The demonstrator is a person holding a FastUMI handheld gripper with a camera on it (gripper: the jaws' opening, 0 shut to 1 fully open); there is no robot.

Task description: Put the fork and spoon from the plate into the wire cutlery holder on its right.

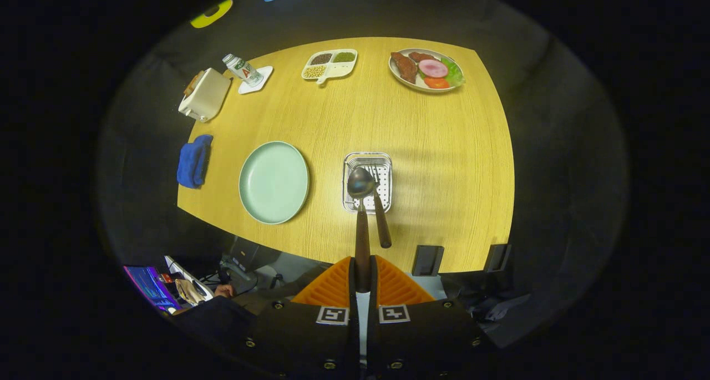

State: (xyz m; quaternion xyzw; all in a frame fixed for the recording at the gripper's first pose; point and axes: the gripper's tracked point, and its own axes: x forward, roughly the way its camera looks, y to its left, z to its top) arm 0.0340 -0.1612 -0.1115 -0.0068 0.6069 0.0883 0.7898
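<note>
My gripper (363, 273) is shut on the dark wooden handle of the spoon (361, 202), both orange fingers (333, 285) pressing on it. The spoon's metal bowl hangs over the wire cutlery holder (367, 159), high above the table. The fork (380, 213) rests in the holder with its tines inside and its brown handle sticking out over the near rim, just right of the spoon. The pale green plate (274, 181) lies empty to the left of the holder.
On the wooden table (432, 147): a blue cloth (194, 161) left of the plate, a white toaster (204, 94), a small bottle (242, 69) on a coaster, a divided tray of beans (329, 65) and a plate of food (426, 69) at the far side.
</note>
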